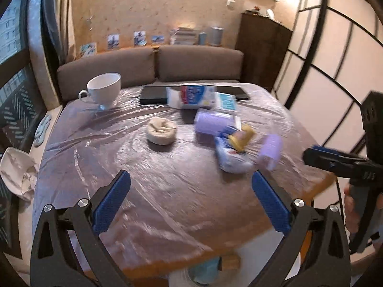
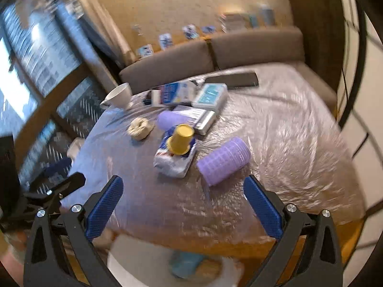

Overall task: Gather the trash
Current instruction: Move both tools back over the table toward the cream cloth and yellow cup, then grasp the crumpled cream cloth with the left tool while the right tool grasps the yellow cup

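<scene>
Both tools hover above the near edge of the bench (image 2: 275,124), empty. The left tool (image 1: 190,199) has its jaws spread wide, and so does the right tool (image 2: 183,205). The trash lies mid-bench: a purple cup (image 2: 223,163) on its side just ahead of the right tool, a yellow cup (image 2: 181,139) upturned on a crumpled white-blue wrapper (image 2: 172,162), and a 2nd purple cup (image 2: 168,119) behind. To do well, I judge the right tool should straddle the near cup across its ribbed wall, closing gently so it neither rolls nor crushes.
</scene>
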Available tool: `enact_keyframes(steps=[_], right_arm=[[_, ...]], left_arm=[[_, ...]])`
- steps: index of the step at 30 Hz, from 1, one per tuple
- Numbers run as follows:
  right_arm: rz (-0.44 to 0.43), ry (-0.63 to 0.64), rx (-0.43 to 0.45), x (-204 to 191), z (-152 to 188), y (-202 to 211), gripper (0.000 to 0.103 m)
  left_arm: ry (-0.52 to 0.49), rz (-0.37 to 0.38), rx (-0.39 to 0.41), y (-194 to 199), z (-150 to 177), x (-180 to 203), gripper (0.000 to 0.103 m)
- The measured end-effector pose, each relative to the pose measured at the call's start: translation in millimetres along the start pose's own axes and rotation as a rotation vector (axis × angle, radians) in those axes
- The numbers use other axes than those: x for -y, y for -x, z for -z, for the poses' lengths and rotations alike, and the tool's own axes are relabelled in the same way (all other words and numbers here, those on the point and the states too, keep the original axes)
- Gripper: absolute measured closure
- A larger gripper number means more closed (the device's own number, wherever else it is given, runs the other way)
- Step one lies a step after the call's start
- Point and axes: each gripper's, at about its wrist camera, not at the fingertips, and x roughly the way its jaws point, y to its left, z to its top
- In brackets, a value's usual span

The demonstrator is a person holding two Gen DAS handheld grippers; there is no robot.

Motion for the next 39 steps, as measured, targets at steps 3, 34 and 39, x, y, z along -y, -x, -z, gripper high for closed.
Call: enact_keyframes(steps=[3, 34, 39], right_arm=[[-0.011, -0.028, -0.004, 0.1, -7.3, -18.7, 0.004], [-0.034, -0.033, -0.025, -18.3, -29.6, -96.6, 0.049], [-0.041, -0.038, -0.025, -18.6, -28.7, -96.5, 0.051]], left_arm=[[0.024, -0.022, -0.008, -20.3, -11.9, -13.4, 0.001], [0.032, -0.072, -0.164, -149.2, -45.9, -40.8, 0.017], [0.027, -0.070, -0.173, -151.2, -46.3, -40.2, 0.024]])
